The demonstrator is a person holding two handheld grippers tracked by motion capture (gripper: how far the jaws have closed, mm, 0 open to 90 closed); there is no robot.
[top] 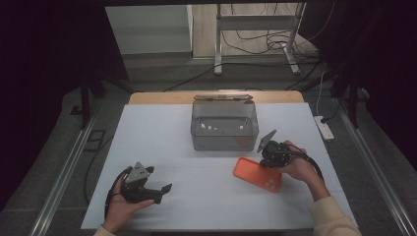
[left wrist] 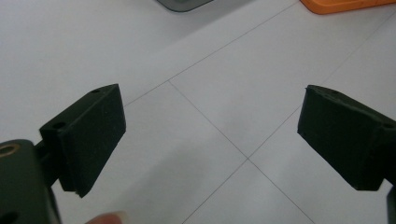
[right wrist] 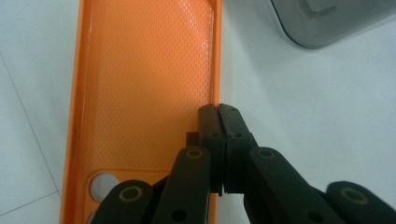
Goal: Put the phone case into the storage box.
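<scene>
The left gripper (top: 164, 189) rests low on the white table (top: 147, 132) at the left of the high view, held in the person's left hand (top: 123, 206), with its grey three-cornered plate on top and its jaws pointing toward the right. In the left gripper view its 2 black jaws stand wide apart and released, with bare table surface and thin seam lines between them; nothing lies in the gap, and an edge of the orange case shows at the upper right corner of that view. Toward the middle of the table, near its far edge, stands a grey see-through bin (top: 224, 125), upright with its top open. Just in front of the bin and to its right lies the orange phone case (top: 257, 174), flat on the table with its hollow inner side up and its camera cut-outs at the end nearer the person. At the right, the right gripper (top: 271, 156) is held in the person's right hand (top: 297, 167), at the far right edge of the case. In the right gripper view its 2 jaws are clenched together on the side wall of the case (right wrist: 140, 79), pinching that rim between the pads, with 1 corner of the bin (right wrist: 322, 23) just beyond.
</scene>
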